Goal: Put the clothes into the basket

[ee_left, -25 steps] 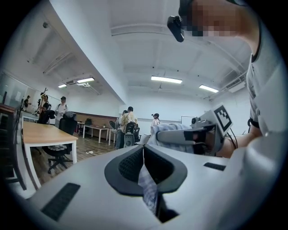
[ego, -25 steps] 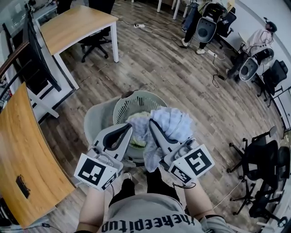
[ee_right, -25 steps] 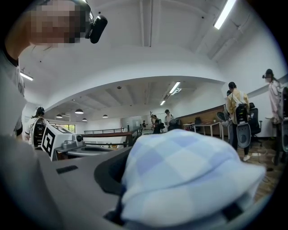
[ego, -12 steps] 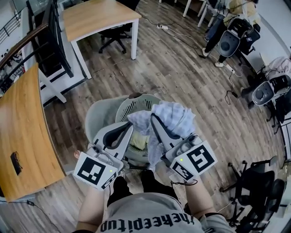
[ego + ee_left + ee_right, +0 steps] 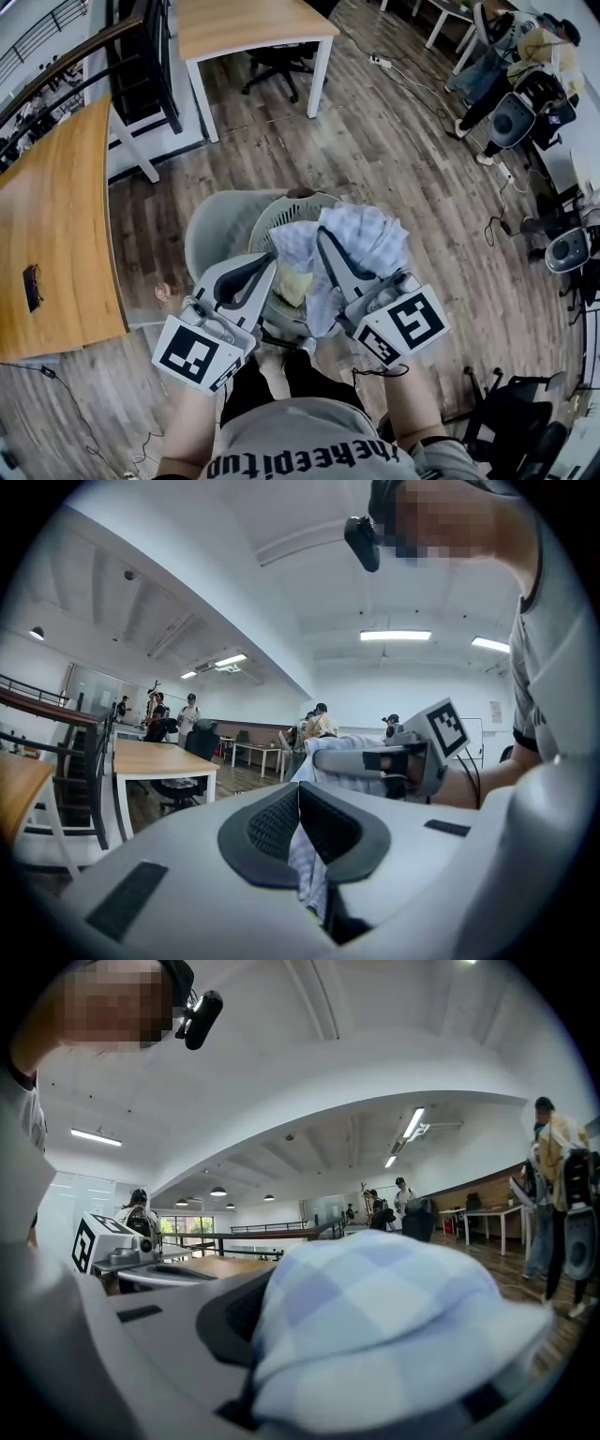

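Obs., left to right, clock directions as in the head view.

- 9 o'clock: long light-wood tabletop, well apart from the work. 11 o'clock: white-legged wooden table with a black metal frame beside it. Neither is in the way.
- Left gripper: its view shows the dark pads drawn together, with a fold of the pale blue checked cotton cloth pinched between them and hanging below. The grip is narrow, on an edge only. Judged to be steadying the loose side so it does not trail.
- 12 o'clock, just ahead of the person: round grey-green perforated plastic basket, open top up, resting against a pale grey rounded seat-like surface. I cannot tell whether it stands on it. A yellowish-white bundle of fabric already lies inside.
- Right gripper: jaws nearly together, with the bulk of the checked cloth bunched over and around them. Its view is mostly filled with fabric. This one carries the load.
- Position of cloth: held up over the right half of the basket, with the tail hanging at 6 o'clock toward the person's legs. It is not yet inside.
- Judgement: the cloth is being carried in. A release now should land it mostly within the rim, but the hanging tail may drape outside.
- 1–2 o'clock: seated people and floor cables. 4 o'clock: black office chair. All are well apart.
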Tool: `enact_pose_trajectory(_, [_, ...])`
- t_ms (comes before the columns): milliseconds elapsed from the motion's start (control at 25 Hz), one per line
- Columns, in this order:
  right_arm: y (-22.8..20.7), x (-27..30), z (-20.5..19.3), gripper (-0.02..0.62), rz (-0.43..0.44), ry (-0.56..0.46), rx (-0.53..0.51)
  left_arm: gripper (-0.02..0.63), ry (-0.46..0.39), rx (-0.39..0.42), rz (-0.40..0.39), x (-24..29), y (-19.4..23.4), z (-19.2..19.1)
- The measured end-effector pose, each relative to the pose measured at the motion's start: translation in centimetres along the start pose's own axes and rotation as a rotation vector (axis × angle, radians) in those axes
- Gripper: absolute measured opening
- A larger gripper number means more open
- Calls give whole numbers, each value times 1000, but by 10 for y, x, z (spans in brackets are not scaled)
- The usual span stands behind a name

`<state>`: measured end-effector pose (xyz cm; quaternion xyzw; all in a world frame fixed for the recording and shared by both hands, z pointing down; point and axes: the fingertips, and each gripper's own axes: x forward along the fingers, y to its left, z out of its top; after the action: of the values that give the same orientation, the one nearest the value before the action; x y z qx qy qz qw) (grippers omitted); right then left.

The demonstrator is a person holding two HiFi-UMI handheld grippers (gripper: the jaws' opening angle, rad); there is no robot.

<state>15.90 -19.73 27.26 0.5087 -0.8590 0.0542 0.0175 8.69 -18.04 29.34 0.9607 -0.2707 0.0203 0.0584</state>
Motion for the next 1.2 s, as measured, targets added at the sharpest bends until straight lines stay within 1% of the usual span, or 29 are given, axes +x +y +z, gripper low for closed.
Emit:
enact_pose_trajectory(240, [3,13,-14,35,82,27,-9,15,4,-15,93,-11,3,-9])
enact_pose_trajectory(400, [6,21,-28,35,114,53,-2,14,7,-27,133,-18,6,-17])
enact_pose_trajectory(720, [-3,31,-64,36,150,110,15,14,31,-57,167,-8,4,-40])
enact_pose_trajectory(1200, [-22,47,-124,37,162,189,69,14,94,-124,194,6,4,-81])
